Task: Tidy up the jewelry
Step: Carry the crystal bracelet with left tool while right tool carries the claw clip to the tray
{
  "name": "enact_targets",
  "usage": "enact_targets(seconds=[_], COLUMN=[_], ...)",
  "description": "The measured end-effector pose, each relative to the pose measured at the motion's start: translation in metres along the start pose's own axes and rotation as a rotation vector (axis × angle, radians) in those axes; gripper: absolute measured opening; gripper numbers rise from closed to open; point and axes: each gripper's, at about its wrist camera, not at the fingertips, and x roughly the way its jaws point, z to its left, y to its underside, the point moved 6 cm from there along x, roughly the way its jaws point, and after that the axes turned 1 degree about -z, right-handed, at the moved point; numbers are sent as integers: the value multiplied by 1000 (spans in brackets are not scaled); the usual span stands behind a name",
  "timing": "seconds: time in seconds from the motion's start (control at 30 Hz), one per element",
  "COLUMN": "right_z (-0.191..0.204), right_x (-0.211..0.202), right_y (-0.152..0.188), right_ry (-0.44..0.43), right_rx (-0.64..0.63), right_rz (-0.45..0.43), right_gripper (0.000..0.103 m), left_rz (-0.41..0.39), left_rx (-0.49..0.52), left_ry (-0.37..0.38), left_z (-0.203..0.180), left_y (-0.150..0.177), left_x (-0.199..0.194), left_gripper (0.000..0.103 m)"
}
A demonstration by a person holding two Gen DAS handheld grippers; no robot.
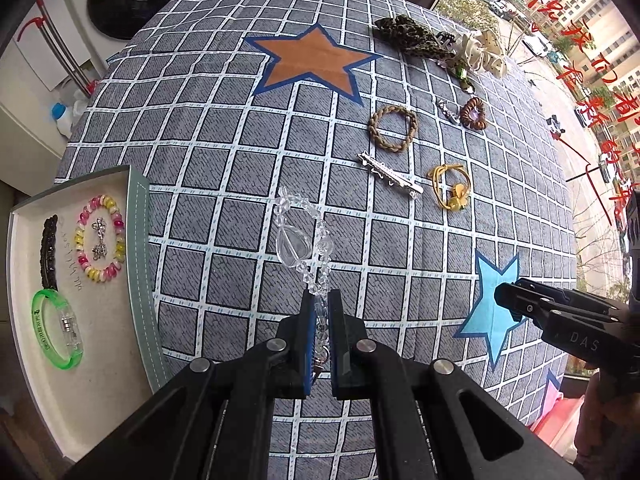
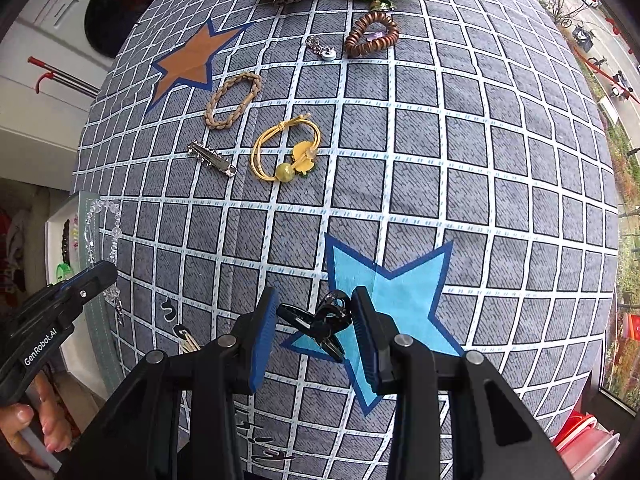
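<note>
My left gripper (image 1: pixel 321 296) is shut on a clear crystal bead bracelet (image 1: pixel 304 232) and holds it above the checked tablecloth; the bracelet also shows in the right wrist view (image 2: pixel 114 240). My right gripper (image 2: pixel 316 312) is shut on a black hair claw clip (image 2: pixel 316 322) over the light blue star (image 2: pixel 400 292). On the cloth lie a braided tan hair tie (image 1: pixel 393 128), a silver hair clip (image 1: pixel 390 174), a yellow hair tie with a bead (image 1: pixel 450 186) and a brown coil bracelet (image 1: pixel 473 113).
A white tray (image 1: pixel 100 344) at the left edge holds a pink-yellow bead bracelet (image 1: pixel 100 240), a green bangle (image 1: pixel 58 328), a black clip and a small silver piece. A leopard scrunchie (image 1: pixel 408 34) and a cream scrunchie (image 1: pixel 484 52) lie at the far side. An orange star (image 1: pixel 316 60) marks the cloth.
</note>
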Motion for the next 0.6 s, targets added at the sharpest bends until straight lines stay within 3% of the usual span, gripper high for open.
enact_targets(seconds=[0.27,0.6], right_z=[-10,14], right_x=[-18,-28], right_y=[33,45], right_ry=[-4,-13], right_rx=[24,14], right_rz=[15,13], right_gripper=[41,41], left_rz=[11,-32], left_rx=[56,53], left_ry=[13,15], left_z=[-3,13], left_y=[22,29], left_x=[-15,-38], left_gripper=[12,12])
